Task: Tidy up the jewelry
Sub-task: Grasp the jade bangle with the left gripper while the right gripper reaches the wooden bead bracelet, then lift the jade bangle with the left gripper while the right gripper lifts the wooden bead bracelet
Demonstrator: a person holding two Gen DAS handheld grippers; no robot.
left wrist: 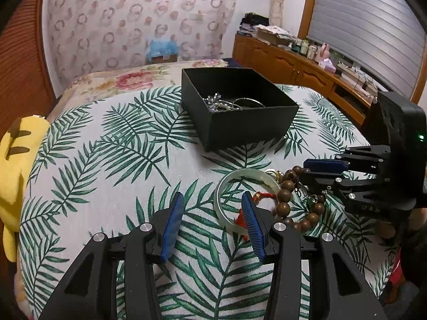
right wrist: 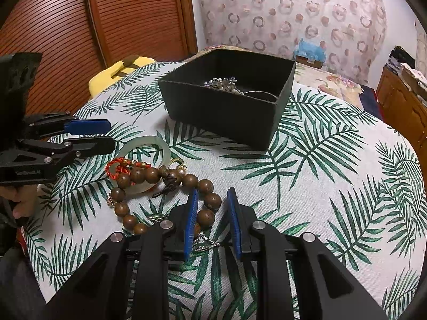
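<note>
A black open box [left wrist: 240,117] [right wrist: 226,106] sits on the leaf-print cloth and holds silver jewelry [left wrist: 221,102] [right wrist: 226,84]. Nearer lies a pile: a pale green jade bangle [left wrist: 226,184] [right wrist: 149,144], a brown wooden bead bracelet [left wrist: 285,200] [right wrist: 165,186], a red cord piece [left wrist: 263,196] [right wrist: 120,166] and a thin silver chain [right wrist: 205,242]. My left gripper [left wrist: 213,200] [right wrist: 110,133] is open, its right finger over the bangle's near rim. My right gripper [right wrist: 212,197] [left wrist: 307,170] is open, its fingers either side of the bracelet's beads.
A yellow plush toy [left wrist: 16,165] [right wrist: 120,72] lies at the cloth's left edge. A wooden cabinet [left wrist: 293,64] with clutter runs along the right wall under a window. A floral bedspread [left wrist: 133,77] lies behind the box.
</note>
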